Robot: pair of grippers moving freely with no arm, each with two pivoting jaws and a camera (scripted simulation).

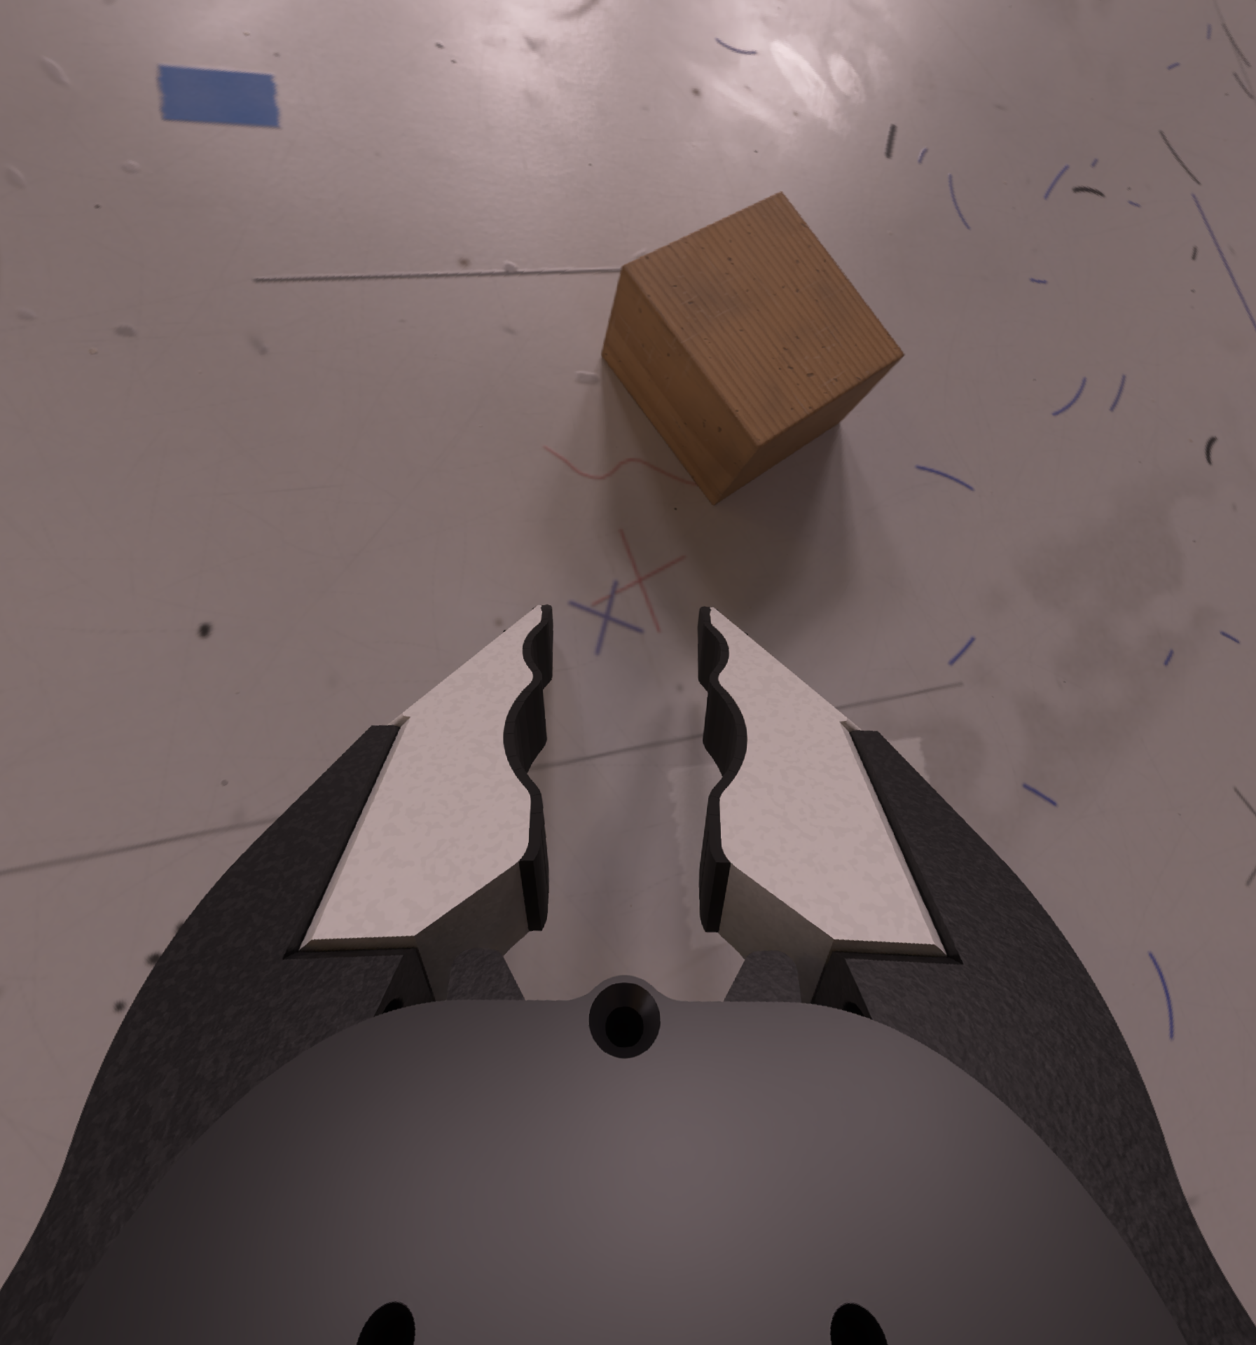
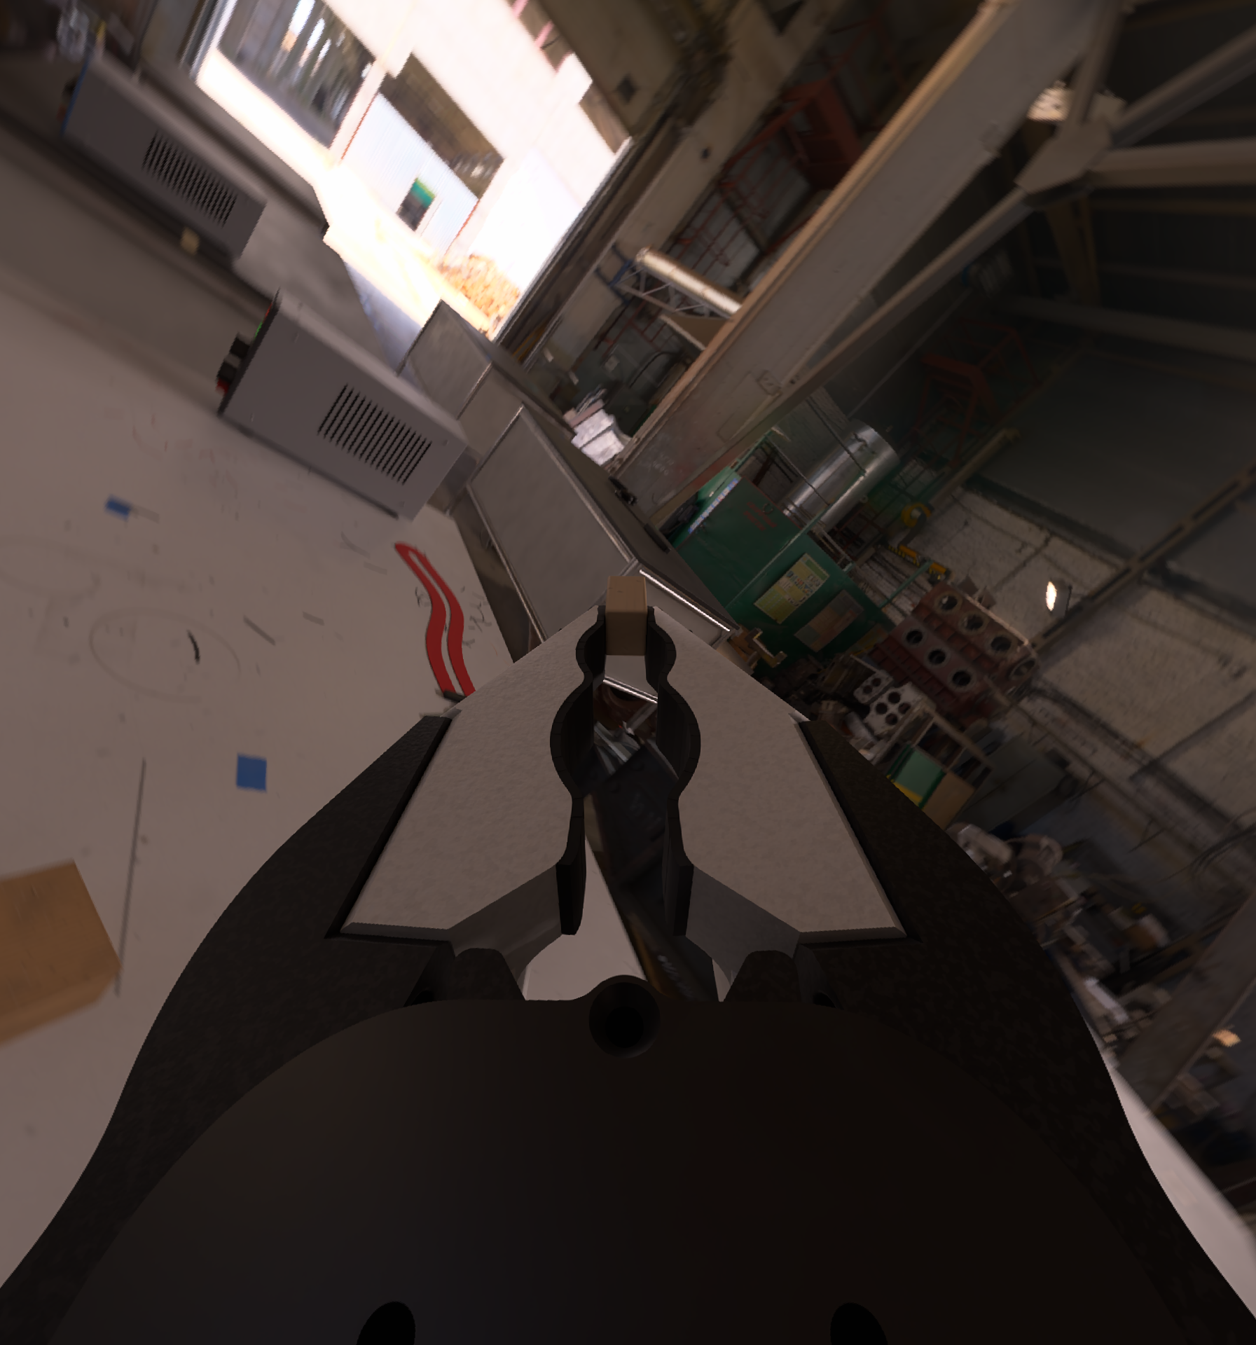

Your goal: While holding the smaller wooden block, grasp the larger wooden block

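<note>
Right gripper [image 2: 626, 619] pinches the small block [image 2: 625, 616] at its tips; left gripper [image 1: 625, 619] hangs empty, jaws narrowly parted, above the table [image 1: 319, 437], big block [image 1: 752, 342] just ahead, probably needing wider jaws

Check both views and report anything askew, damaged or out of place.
Nothing looks damaged or spilled. The larger wooden block sits flat on the scuffed white table, turned corner-on to the open left gripper. The right gripper pinches the smaller wooden block only at its fingertips.

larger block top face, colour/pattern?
Brown wood with fine parallel stripes on the larger block; clearest in left wrist view.
</note>
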